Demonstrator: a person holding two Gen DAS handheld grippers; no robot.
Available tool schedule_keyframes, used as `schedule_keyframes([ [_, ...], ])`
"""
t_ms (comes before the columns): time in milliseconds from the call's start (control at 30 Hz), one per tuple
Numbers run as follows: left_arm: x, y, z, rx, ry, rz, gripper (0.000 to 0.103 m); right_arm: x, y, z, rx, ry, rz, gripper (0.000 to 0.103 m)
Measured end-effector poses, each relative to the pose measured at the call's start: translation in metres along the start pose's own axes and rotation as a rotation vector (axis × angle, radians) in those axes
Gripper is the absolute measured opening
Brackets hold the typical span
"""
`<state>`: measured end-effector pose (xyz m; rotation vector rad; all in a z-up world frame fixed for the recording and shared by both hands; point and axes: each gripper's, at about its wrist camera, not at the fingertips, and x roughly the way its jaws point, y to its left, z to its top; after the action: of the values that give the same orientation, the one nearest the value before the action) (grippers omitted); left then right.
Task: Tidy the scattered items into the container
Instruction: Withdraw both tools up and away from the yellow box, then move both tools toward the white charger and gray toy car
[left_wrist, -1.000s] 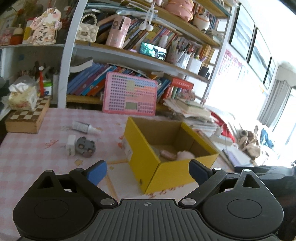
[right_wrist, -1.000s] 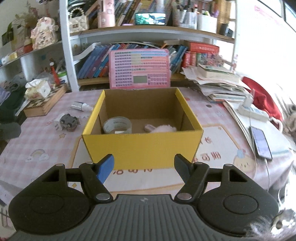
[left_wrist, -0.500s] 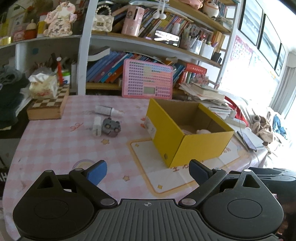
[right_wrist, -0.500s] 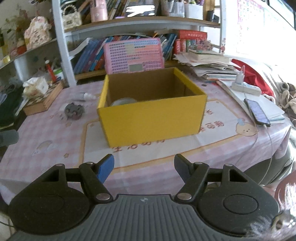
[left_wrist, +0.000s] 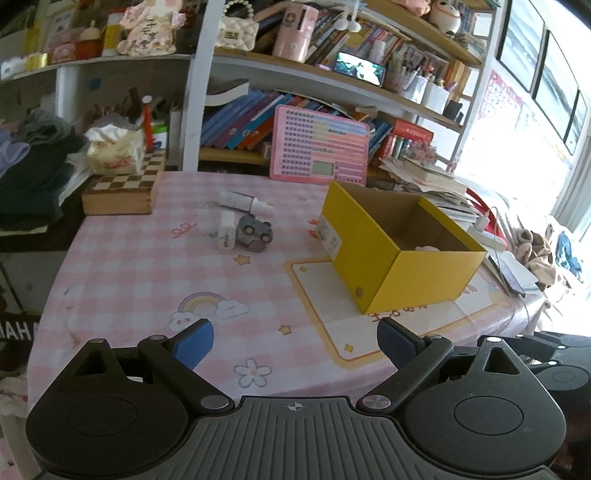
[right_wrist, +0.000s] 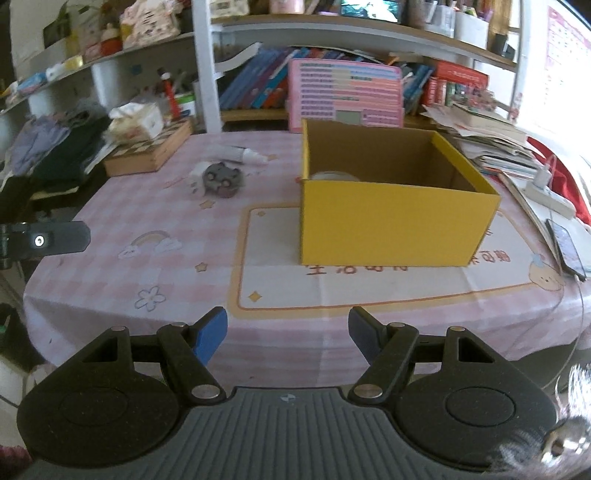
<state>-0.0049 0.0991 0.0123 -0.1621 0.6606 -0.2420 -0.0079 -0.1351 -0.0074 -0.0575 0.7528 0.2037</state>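
A yellow cardboard box (left_wrist: 391, 258) (right_wrist: 391, 225) stands open on the pink checked tablecloth. A tape roll (right_wrist: 334, 176) and a pale pink item (left_wrist: 428, 248) lie inside it. To its left lie a grey toy car (left_wrist: 255, 232) (right_wrist: 221, 181), a white charger block (left_wrist: 227, 230) (right_wrist: 197, 177) and a small white dropper bottle (left_wrist: 242, 202) (right_wrist: 247, 155). My left gripper (left_wrist: 295, 341) is open and empty, above the table's near edge. My right gripper (right_wrist: 288, 332) is open and empty, off the table's front edge, facing the box.
A chessboard box (left_wrist: 123, 192) with a tissue pack sits at the back left. A pink board (left_wrist: 319, 146) leans against the bookshelf behind the box. A paper stack (right_wrist: 487, 144), power strip (right_wrist: 550, 195) and phone (right_wrist: 567, 247) lie on the right.
Both grippers have pulled back and away from the box toward the table's near edge. The box and loose items now look farther off. Both stay open and empty.
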Motion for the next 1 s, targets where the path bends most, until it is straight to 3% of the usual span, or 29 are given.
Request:
schedule_keyframes([
  [400,-0.005,0.014,0.003,0.034,-0.022,0.054,0.097,0.013,0.031,0.015,-0.142,0.016,0.107,0.071],
  [1000,-0.007,0.028,0.0,0.027,-0.01,0.079,0.097,0.027,0.055,0.02,-0.145,0.018,0.14,0.071],
])
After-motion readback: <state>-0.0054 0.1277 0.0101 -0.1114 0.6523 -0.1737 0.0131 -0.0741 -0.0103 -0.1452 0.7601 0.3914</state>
